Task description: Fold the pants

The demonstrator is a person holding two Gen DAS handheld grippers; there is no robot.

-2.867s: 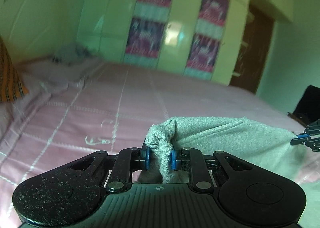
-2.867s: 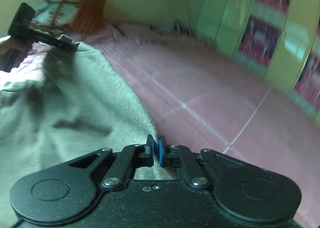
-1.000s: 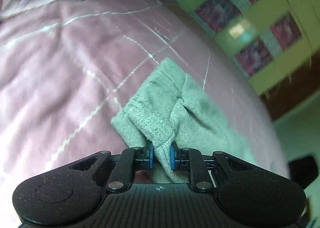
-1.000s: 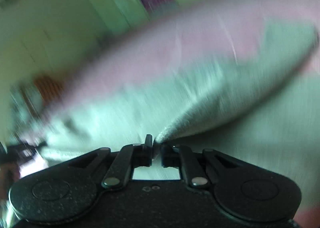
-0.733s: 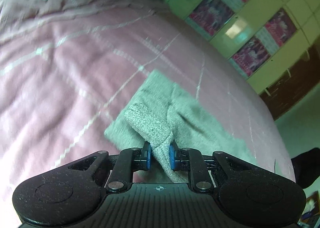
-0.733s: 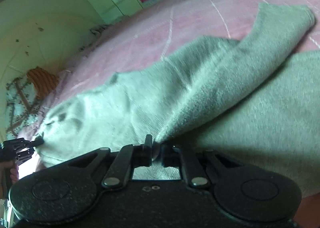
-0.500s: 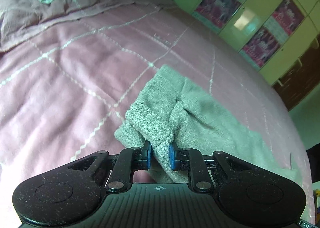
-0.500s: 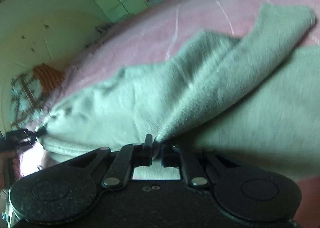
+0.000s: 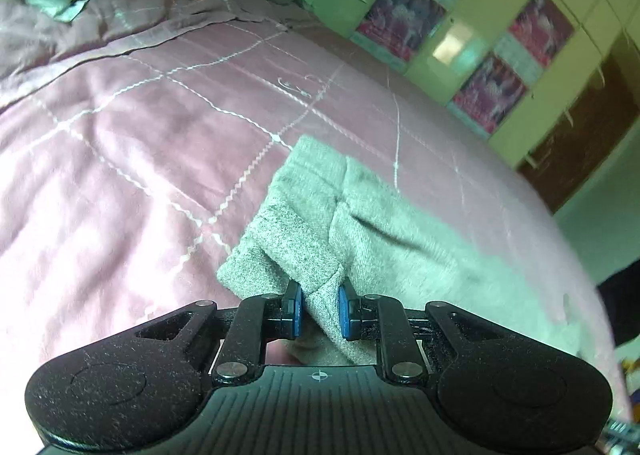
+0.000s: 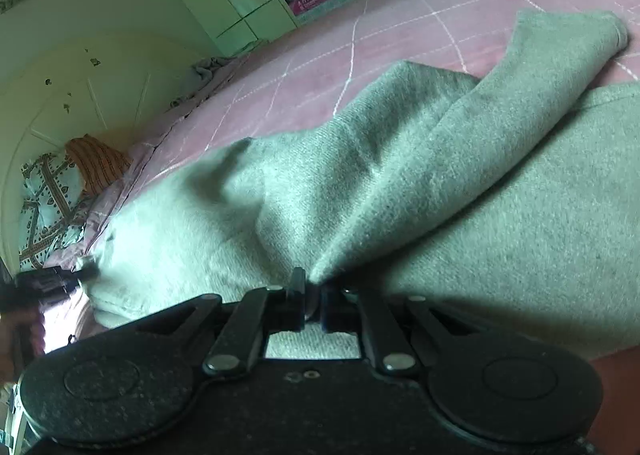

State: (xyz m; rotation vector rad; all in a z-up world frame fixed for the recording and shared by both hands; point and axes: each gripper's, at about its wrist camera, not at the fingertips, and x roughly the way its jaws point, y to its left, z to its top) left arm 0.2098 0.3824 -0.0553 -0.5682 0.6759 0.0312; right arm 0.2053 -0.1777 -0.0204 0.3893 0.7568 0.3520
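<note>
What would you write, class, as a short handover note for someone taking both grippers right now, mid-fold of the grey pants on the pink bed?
Left gripper: shut on a bunched end of the grey pants.
Right gripper: shut on a thin pinched edge of the pants.
Pants: spread on the pink bedspread, one layer lying over another.
Done: a fold appears to be laid over.
Left: probably set the held ends down, release, smooth, then fold again.
</note>
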